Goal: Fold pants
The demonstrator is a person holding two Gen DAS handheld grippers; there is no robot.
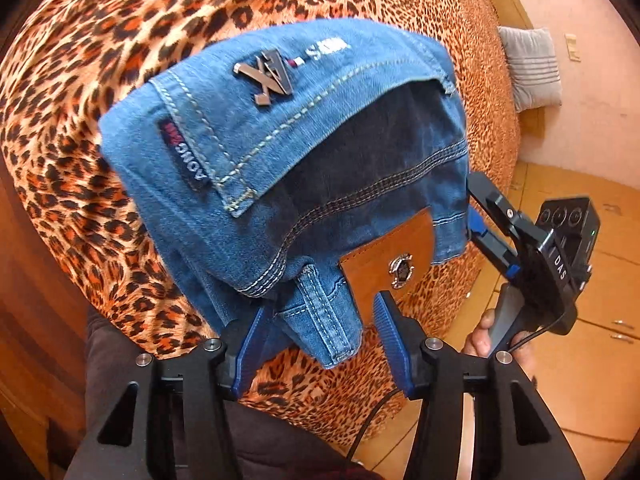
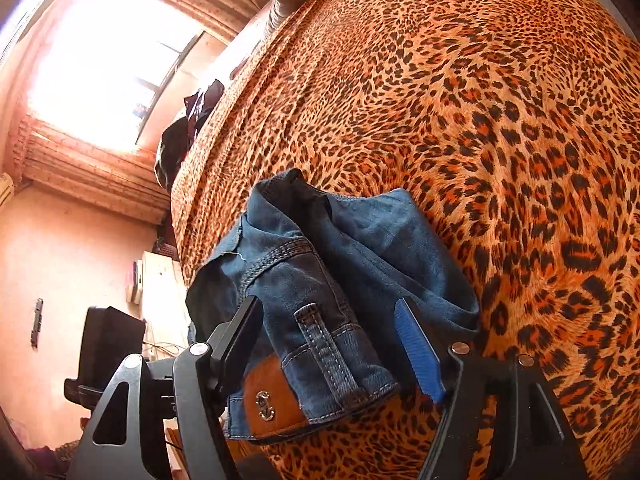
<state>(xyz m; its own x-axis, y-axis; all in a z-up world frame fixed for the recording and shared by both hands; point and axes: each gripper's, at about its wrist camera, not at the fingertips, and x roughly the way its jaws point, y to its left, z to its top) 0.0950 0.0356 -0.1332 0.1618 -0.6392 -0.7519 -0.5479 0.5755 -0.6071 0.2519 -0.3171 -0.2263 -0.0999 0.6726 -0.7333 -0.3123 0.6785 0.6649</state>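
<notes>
The blue denim pants are bunched and lifted above the leopard-print bedspread, with the back pocket, metal badge and brown leather waistband patch facing me. My left gripper holds the waistband by a belt loop between its blue-padded fingers. My right gripper shows in the left wrist view at the waistband's right edge. In the right wrist view the right gripper holds the waistband of the pants near the leather patch.
The bedspread covers the whole bed. A grey pillow lies on the floor by the pink wall. Dark clothes hang at the bed's far edge under a bright window. A black chair stands beside the bed.
</notes>
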